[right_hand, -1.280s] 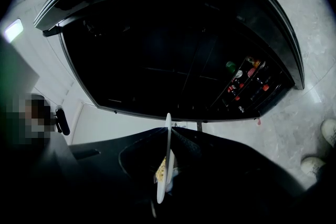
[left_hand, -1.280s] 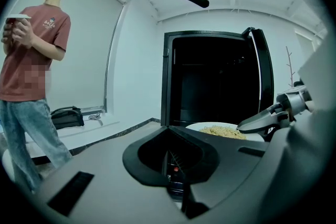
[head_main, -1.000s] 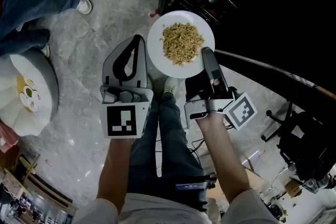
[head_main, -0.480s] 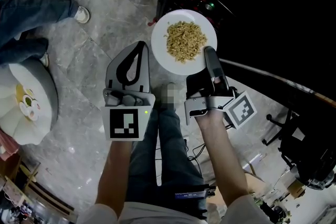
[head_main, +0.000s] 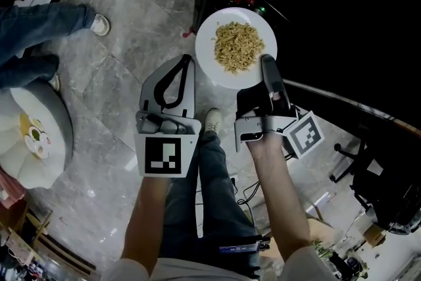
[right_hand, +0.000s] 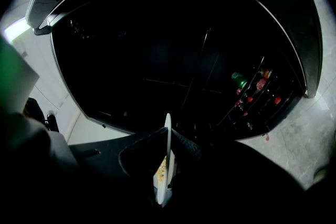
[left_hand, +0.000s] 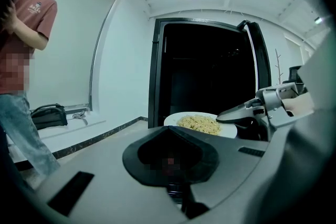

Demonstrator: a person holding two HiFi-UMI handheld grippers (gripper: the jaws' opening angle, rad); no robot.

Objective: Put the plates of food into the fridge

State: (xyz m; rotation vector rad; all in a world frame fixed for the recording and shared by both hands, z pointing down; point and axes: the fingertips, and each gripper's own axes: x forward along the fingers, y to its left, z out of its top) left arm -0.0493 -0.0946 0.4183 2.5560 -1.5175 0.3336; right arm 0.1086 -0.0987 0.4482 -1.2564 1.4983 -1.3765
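Right gripper [head_main: 266, 68]: its jaws are clamped on the near rim of the plate. In its own view [right_hand: 167, 152] the plate [right_hand: 167, 131] stands edge-on between them.
Plate [head_main: 210, 43]: white and round, held out level just ahead of the right gripper and still in the air, at the edge of the fridge's dark opening.
Food [head_main: 238, 47]: a yellowish heap, rice or noodles, in the middle of the plate.
Left gripper [head_main: 186, 61]: its jaws are brought together with nothing between them. It sits just left of the right gripper, its tips near the plate's rim but apart from it.
Fridge [right_hand: 157, 50]: open and dark inside, straight ahead of the right gripper.
Bottles [right_hand: 256, 87]: red and green caps in racks, ahead and to the right of the right gripper.
Bystander [left_hand: 26, 18]: red T-shirt and jeans, well to the left of the left gripper.
White round stool [head_main: 29, 122]: on the grey marble floor [head_main: 131, 10], well left of the left gripper.
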